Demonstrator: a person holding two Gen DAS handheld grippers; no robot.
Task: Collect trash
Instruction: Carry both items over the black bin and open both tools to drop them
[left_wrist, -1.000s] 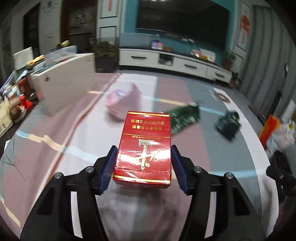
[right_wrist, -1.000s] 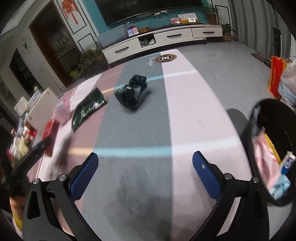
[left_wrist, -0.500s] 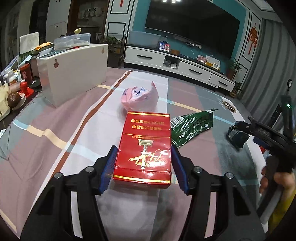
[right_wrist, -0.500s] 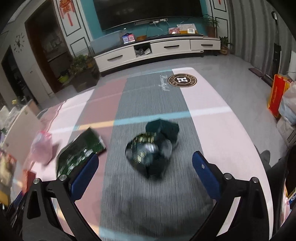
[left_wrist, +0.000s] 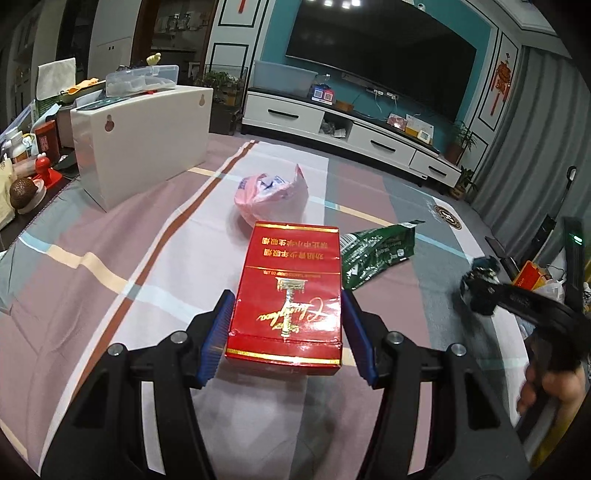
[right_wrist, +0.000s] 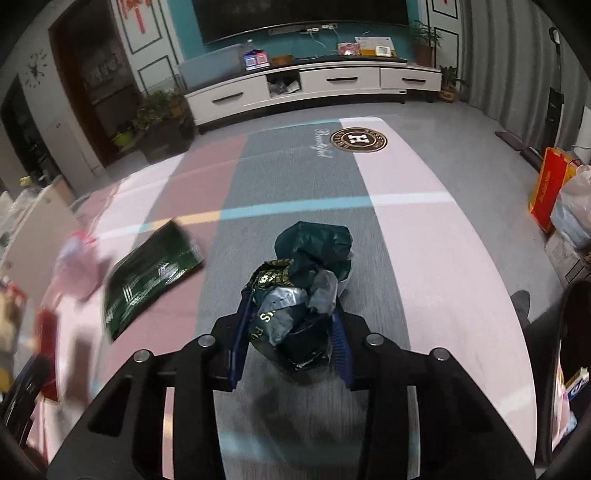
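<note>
My left tool (left_wrist: 284, 332) was clamped on the red box (left_wrist: 288, 291), low centre of its frame. My right tool (right_wrist: 291, 332) was closing, its pads touching the crumpled dark wrapper (right_wrist: 301, 295) on the table (right_wrist: 443, 258). Beyond lay a green packet (left_wrist: 373, 254), then a pink bag (left_wrist: 271, 195).

The left gripper (left_wrist: 284, 334) points forward and down, its blue pads pressed against both long sides of a red carton (left_wrist: 290, 291), gripping the near end. The right gripper (right_wrist: 290, 334) also angles down; its jaws are closing, and its blue pads touch both sides of a crumpled dark green wrapper (right_wrist: 303, 291) lying between them. In the left wrist view, a bare hand (left_wrist: 546, 384) grips the right gripper's black handle.
</note>
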